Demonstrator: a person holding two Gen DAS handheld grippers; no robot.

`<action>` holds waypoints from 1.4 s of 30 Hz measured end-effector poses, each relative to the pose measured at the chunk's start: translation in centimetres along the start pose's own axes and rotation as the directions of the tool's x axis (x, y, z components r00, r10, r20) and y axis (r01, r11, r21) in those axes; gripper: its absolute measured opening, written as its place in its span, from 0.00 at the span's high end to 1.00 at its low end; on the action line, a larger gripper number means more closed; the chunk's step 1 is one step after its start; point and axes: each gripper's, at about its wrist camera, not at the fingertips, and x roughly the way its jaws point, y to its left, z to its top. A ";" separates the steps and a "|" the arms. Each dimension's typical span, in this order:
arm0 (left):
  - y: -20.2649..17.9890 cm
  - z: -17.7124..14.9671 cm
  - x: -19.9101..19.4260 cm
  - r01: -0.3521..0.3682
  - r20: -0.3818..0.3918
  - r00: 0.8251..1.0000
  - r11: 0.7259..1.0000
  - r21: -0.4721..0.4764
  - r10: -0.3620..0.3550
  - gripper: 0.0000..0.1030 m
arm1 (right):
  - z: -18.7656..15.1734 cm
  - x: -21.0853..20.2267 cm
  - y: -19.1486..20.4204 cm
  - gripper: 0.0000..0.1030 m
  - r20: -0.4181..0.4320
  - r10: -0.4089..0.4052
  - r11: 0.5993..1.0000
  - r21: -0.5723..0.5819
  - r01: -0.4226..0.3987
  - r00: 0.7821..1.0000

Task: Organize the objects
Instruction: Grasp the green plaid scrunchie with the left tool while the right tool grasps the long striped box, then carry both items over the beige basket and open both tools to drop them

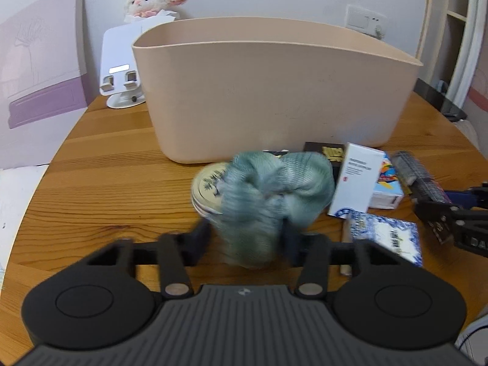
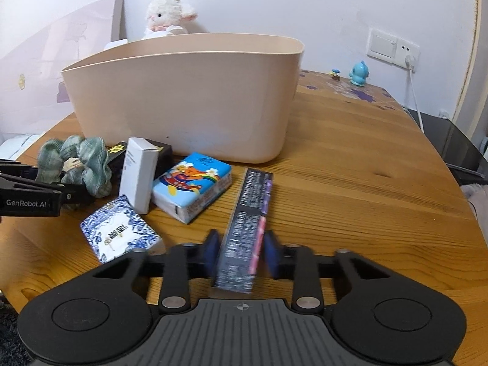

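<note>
At lower centre of the left view, the left gripper point(image 1: 244, 238) is clamped on a green scrunchie point(image 1: 271, 189), just in front of the beige tub point(image 1: 274, 97). In the right view's lower centre, the right gripper point(image 2: 242, 253) squeezes a long dark box point(image 2: 247, 228), with bare table point(image 2: 366, 183) stretching right to its rim. Left of it crowd a white box point(image 2: 138, 170), a blue tissue pack point(image 2: 192, 186) and a patterned pack point(image 2: 120, 233).

Blurred and hidden parts

The green scrunchie point(image 1: 268, 201) is motion-blurred; a round tin point(image 1: 207, 189) is half hidden behind it; print on the long dark box point(image 2: 247, 225) cannot be read.
</note>
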 end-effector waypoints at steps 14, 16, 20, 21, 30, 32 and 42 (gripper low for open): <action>0.9 0.4 -4.1 0.020 0.059 0.998 1.000 -0.015 -0.019 0.88 | 0.9 -3.5 -1.0 0.79 0.068 0.018 0.998 0.063 -0.022 0.998; 0.8 0.8 -5.2 0.017 0.087 0.996 1.000 -0.001 -0.017 0.88 | 1.4 -4.4 -1.4 0.79 0.092 0.023 0.997 0.073 -0.030 0.996; 0.3 1.7 -7.6 0.005 0.144 0.990 1.000 0.022 -0.009 0.89 | 2.6 -6.5 -2.1 0.79 0.148 0.029 0.995 0.089 -0.042 0.989; 0.2 2.2 -8.1 0.001 0.159 0.987 1.000 0.028 -0.005 0.89 | 2.9 -7.0 -2.2 0.79 0.164 0.031 0.995 0.090 -0.047 0.986; 0.6 7.7 -9.0 -0.056 0.259 0.964 0.998 0.011 0.051 0.89 | 8.1 -9.0 -3.1 0.79 0.290 0.036 0.994 0.090 -0.065 0.956; 0.8 8.9 -8.3 -0.069 0.259 0.964 0.998 0.009 0.065 0.89 | 9.3 -8.8 -3.1 0.79 0.307 0.037 0.994 0.085 -0.066 0.951; 0.3 13.4 -2.6 -0.129 0.227 0.967 0.990 0.052 0.115 0.88 | 14.1 -4.2 -1.5 0.79 0.284 0.041 0.997 0.057 -0.059 0.958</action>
